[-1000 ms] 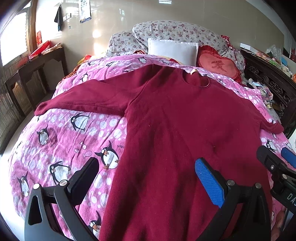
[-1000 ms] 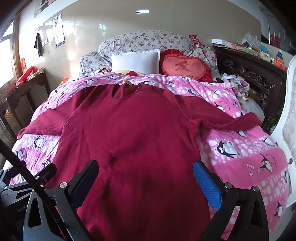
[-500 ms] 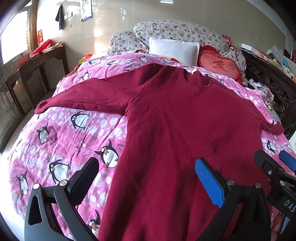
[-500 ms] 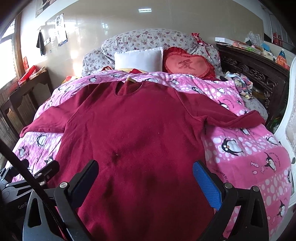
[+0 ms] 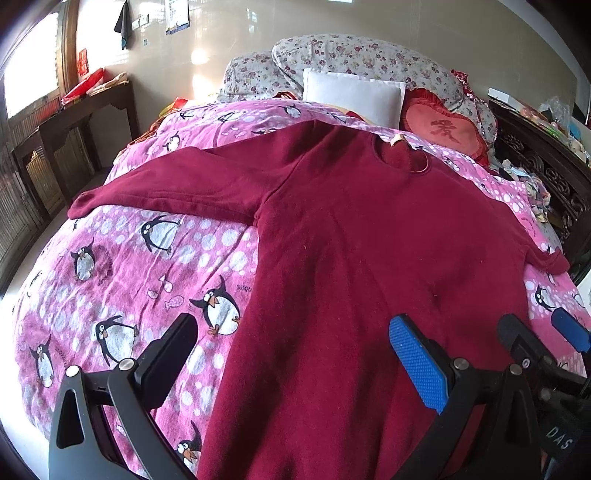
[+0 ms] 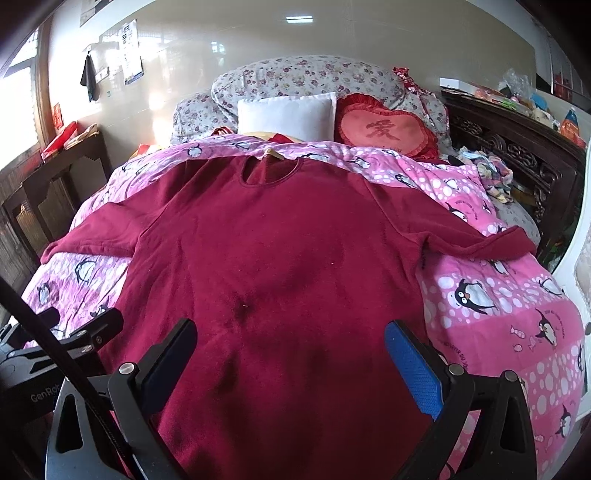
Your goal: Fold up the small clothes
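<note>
The maroon sweater (image 6: 280, 266) lay flat, sleeves spread toward 9 and 3 o'clock, on the penguin quilt (image 5: 122, 266); left claw (image 5: 295, 354) and right claw (image 6: 291, 354) gaped wide, empty.

Glossy cream wall (image 6: 332, 33), bright window (image 5: 29, 77), dark wooden side table (image 5: 74, 122), carved headboard (image 6: 517, 155)

One dark red long-sleeved top (image 6: 280, 266) is counted, with two sleeves spread out. One pink penguin-print quilt (image 5: 122, 266) is seen. Four cushions are counted at the head — two floral pillows (image 6: 306, 79), one white pillow (image 6: 286, 114) and one red heart-shaped cushion (image 6: 384, 129). Two grippers are seen — the left gripper (image 5: 295, 358) and the right gripper (image 6: 291, 358).
</note>
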`<state>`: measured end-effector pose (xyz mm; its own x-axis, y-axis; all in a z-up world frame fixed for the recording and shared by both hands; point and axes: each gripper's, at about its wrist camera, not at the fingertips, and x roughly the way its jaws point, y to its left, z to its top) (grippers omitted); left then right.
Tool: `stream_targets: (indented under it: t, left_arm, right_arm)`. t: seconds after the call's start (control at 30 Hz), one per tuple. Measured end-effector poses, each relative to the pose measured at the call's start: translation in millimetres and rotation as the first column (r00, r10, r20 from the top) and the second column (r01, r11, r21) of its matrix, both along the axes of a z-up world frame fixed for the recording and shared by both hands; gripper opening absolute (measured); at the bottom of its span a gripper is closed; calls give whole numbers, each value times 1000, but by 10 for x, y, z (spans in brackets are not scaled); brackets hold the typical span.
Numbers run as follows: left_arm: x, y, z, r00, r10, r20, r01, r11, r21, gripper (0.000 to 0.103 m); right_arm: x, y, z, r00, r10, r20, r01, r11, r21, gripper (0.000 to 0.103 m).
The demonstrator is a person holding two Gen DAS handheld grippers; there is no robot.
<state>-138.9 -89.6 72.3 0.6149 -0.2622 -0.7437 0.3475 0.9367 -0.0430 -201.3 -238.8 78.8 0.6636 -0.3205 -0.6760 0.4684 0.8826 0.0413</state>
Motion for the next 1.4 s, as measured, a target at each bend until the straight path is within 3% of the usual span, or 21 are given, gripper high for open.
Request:
stream_targets:
  t: [0.23, 0.6, 0.77, 0.9, 1.03, 1.2, 1.3, 1.33, 1.4]
  left_arm:
    - [35, -17, 6, 1000, -1, 3, 1, 1000, 6, 103]
    - [243, 171, 31, 999, 18, -47, -20, 999, -44, 103]
    - [542, 537, 94, 994, 68, -87, -76, 993, -96, 103]
    - [931, 1012, 122, 976, 173, -134, -191, 971, -140, 103]
    - [1377, 1608, 147, 930, 335, -149, -357, 922, -153, 103]
    - [1909, 2276, 25, 851, 476, -221, -520, 821, -236, 103]
    - [2230, 2576, -190, 781, 539, -315, -614, 753, -237, 103]
    - [2354, 2679, -281, 743, 565, -358, -656, 719, -228, 103]
    - [2503, 2805, -365, 707, 586, -397, -699, 665, -262, 103]
  right_arm:
    - [67, 2, -13, 1000, -4, -3, 4, 1000, 6, 103]
    - [215, 12, -10, 1000, 4, -17, -4, 1000, 1, 103]
    - [446, 37, 2, 998, 60, -31, -59, 998, 22, 103]
    - [729, 88, 15, 994, 108, 11, -109, 992, 63, 103]
    - [1131, 126, -75, 987, 158, -3, -157, 978, 135, 92]
    - [1597, 233, -231, 978, 204, -45, -197, 972, 124, 81]
    - [1777, 238, -317, 978, 201, -54, -193, 973, 123, 81]
    - [1831, 243, -352, 979, 197, -55, -189, 974, 123, 81]
    - [1903, 262, -407, 977, 204, -62, -195, 973, 123, 81]
